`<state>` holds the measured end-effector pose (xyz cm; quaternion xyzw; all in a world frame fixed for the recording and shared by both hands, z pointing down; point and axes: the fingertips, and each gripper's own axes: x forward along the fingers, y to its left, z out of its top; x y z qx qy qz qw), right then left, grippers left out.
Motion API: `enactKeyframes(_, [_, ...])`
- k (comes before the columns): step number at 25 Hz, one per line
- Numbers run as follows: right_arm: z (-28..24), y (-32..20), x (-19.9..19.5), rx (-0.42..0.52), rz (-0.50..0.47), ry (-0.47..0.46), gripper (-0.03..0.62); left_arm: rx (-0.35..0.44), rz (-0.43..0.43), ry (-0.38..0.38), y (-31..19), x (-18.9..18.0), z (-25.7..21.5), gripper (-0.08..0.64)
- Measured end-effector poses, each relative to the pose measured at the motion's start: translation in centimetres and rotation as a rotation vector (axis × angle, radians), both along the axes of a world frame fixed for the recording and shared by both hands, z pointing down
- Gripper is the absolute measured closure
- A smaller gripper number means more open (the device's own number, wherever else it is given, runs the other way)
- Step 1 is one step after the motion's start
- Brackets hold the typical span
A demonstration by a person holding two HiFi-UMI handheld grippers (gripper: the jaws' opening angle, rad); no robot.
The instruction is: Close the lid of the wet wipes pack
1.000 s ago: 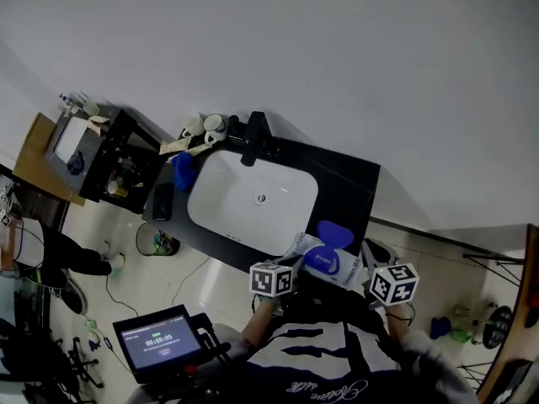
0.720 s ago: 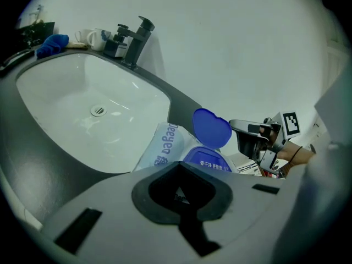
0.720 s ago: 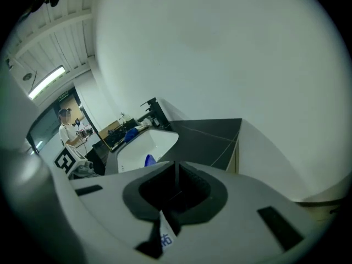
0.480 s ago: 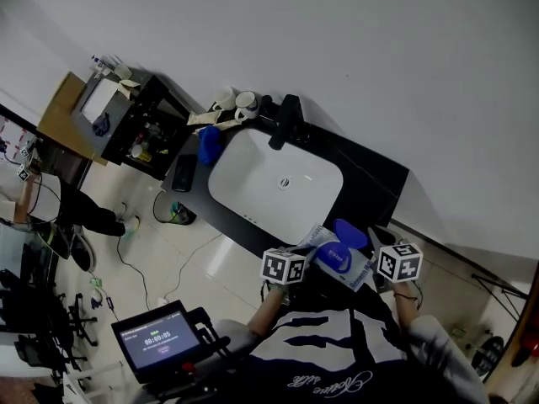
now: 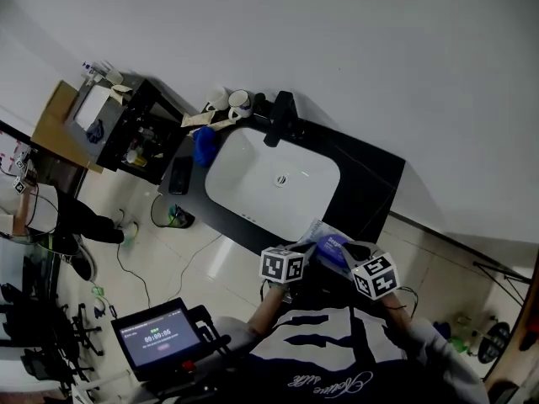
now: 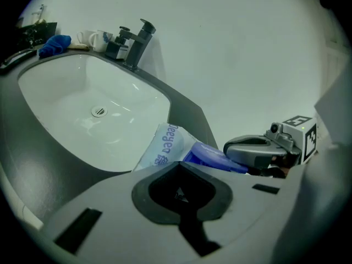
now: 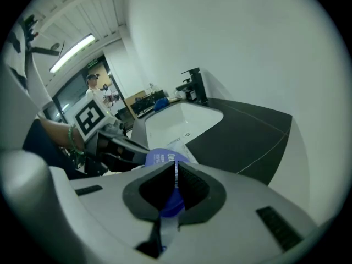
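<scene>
The wet wipes pack (image 5: 323,244) sits at the black counter's near corner, at 5 o'clock from the white basin (image 5: 253,183), between the two marker cubes. The head view hides both grips. The left gripper (image 6: 179,166) view shows its jaws drawn together at the pack's near edge, with the right gripper (image 6: 258,150) at 3 o'clock on the blue lid (image 6: 212,158). The right gripper view shows its narrow jaws pinching that lid, with the faucet (image 7: 193,84) at 12 o'clock.
</scene>
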<state>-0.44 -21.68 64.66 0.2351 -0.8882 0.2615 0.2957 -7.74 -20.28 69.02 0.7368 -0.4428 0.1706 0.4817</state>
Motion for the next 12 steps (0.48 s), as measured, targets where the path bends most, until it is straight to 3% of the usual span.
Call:
enactKeyframes(7, [1.9,1.5,-0.6,0.064,-0.017,0.161,0.583,0.047,0.052,-0.012,1.0,-0.6,-1.6,0.558])
enactKeyframes(12, [2.2,1.4,-0.5,0.063,0.019,0.167,0.594,0.098,0.081,0.01,1.4,-0.6,-3.1,0.56])
